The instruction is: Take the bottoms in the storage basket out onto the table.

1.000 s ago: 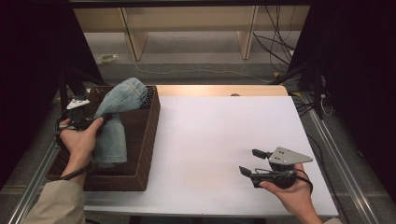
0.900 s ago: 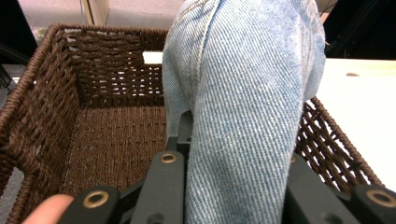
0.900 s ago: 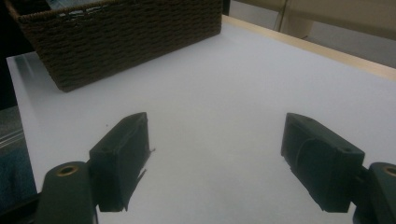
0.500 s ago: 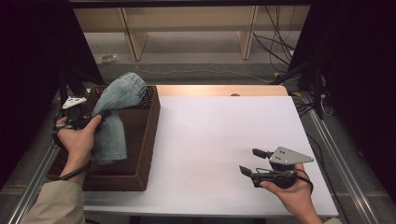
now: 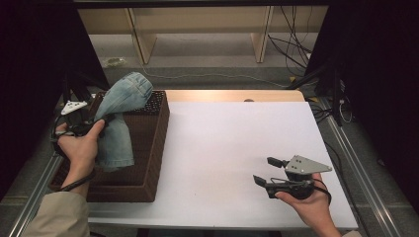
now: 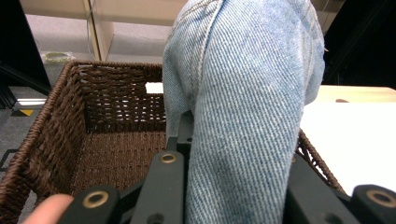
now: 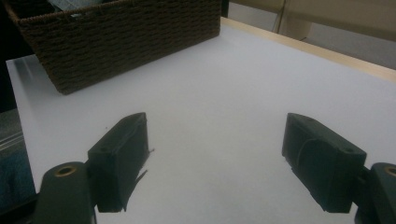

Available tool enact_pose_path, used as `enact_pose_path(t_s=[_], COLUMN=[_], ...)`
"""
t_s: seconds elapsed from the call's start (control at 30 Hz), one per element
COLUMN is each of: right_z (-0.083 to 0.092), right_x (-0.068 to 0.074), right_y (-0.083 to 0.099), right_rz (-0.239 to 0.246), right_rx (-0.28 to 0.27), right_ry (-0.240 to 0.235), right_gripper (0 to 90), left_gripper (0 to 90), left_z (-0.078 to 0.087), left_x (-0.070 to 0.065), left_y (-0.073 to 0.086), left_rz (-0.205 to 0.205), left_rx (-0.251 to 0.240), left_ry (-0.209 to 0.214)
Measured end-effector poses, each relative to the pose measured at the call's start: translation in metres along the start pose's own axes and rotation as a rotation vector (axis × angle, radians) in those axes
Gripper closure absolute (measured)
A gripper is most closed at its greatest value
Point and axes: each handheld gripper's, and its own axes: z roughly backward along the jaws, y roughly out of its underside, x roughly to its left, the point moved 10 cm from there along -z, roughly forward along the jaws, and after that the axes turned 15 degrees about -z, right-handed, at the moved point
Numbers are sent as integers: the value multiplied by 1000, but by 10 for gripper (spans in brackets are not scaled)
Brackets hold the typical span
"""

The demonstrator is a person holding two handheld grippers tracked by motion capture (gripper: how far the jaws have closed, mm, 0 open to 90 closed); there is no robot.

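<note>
At the left of the high view, the jeans (image 5: 118, 116) are being clamped by the left gripper (image 5: 91, 126) above the basket (image 5: 153, 148); the right gripper (image 5: 269, 170) is being held wide, lower right.

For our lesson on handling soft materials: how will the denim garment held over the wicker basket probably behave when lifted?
Probably floppy: the denim garment drapes and folds over the left hand-held gripper, its end hanging into the wicker basket. Its thick weave suggests fair weight. The jaws pinch it without visible slipping, so likely not slippery.
</note>
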Motion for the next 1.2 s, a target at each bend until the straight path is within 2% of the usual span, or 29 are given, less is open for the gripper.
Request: enact_pose_path(t_s=[0.4, 0.83, 1.2], right_z=[0, 0, 1], right_x=[0, -1, -1], right_y=[0, 0, 0], right_rz=[1, 3, 6], right_rx=[0, -1, -1], right_ry=[3, 5, 5], right_gripper=[238, 238, 238], left_gripper=[742, 742, 742], left_z=[4, 12, 16], left_x=[1, -3, -5], left_y=[-5, -17, -22], left_rz=[-3, -13, -3], left_rx=[-20, -58, -78], left_ry=[-10, -8, -6])
